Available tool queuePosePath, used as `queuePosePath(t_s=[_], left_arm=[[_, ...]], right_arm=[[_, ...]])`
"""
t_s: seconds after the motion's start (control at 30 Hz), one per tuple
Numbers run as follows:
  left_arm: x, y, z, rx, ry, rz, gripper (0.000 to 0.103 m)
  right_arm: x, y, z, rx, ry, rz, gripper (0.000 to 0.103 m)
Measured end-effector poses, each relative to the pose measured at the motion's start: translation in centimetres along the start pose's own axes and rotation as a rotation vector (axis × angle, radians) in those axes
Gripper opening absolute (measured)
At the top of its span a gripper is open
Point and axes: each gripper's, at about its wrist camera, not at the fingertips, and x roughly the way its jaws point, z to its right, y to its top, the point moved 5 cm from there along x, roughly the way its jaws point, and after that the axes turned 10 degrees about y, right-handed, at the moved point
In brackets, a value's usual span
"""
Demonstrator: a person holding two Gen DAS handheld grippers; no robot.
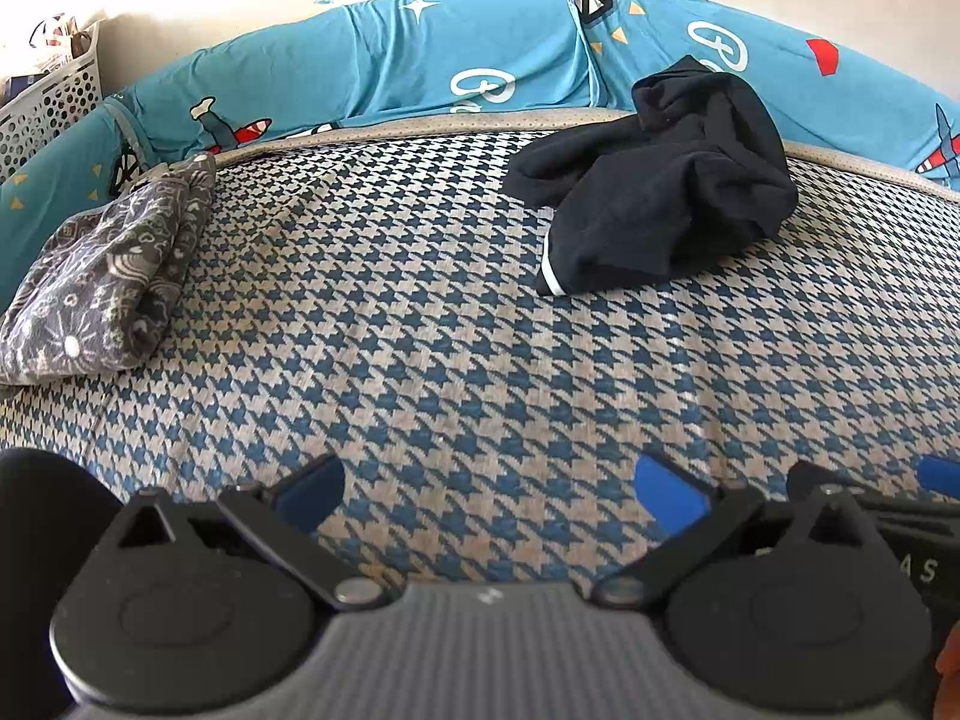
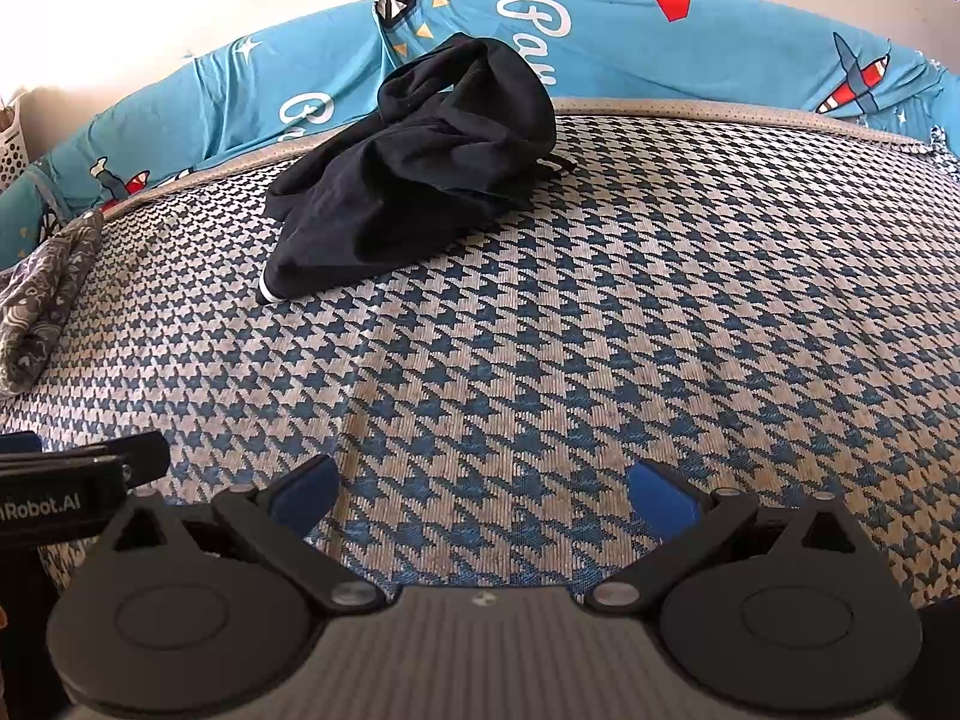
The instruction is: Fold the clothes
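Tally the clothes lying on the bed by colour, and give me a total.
Black garment, crumpled in a heap: 1
Grey patterned garment, folded: 1
Total: 2

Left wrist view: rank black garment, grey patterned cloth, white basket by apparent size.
1. black garment, crumpled, largest.
2. grey patterned cloth, folded at the left edge; fairly close to the garment, and nearer the camera, so unsure.
3. white basket, farthest, partly cut off.
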Motion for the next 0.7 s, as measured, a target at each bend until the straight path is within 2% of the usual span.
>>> queuePosePath(t_s=[0.7], left_arm=[[0.07, -0.06, -0.05, -0.002, 0.0, 0.001, 0.103]], right_arm=[[0.09, 0.06, 0.08, 0.003, -0.002, -0.007, 0.103]])
